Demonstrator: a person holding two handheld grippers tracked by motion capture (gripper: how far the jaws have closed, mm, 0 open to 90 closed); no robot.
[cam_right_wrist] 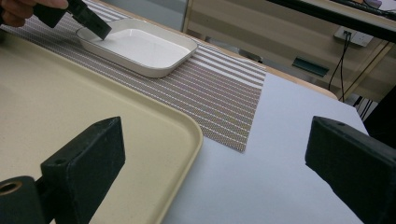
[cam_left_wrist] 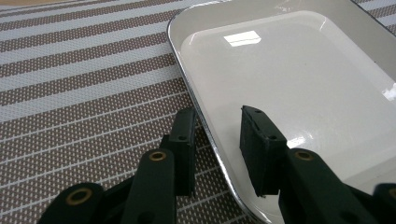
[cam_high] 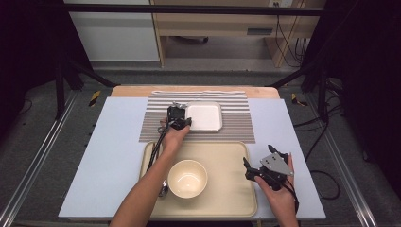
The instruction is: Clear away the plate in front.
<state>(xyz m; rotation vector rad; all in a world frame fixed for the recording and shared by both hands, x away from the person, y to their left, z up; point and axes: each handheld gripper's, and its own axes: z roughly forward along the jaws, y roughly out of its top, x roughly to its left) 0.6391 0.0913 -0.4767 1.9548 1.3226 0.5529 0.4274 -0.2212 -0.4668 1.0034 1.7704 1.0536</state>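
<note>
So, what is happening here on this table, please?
A person works with a gripper in each hand. The left gripper straddles the rim of the white rectangular dish on the striped mat, its pads not yet pressing. The right gripper hangs open beside the beige tray, which holds a bowl.

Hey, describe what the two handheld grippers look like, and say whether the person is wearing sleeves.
Both are black with two blocky jaws. The left gripper has brass-coloured pivot rings and a trailing black cable. The right gripper carries a grey three-cornered plate on top. The forearms are bare, with no sleeves visible.
</note>
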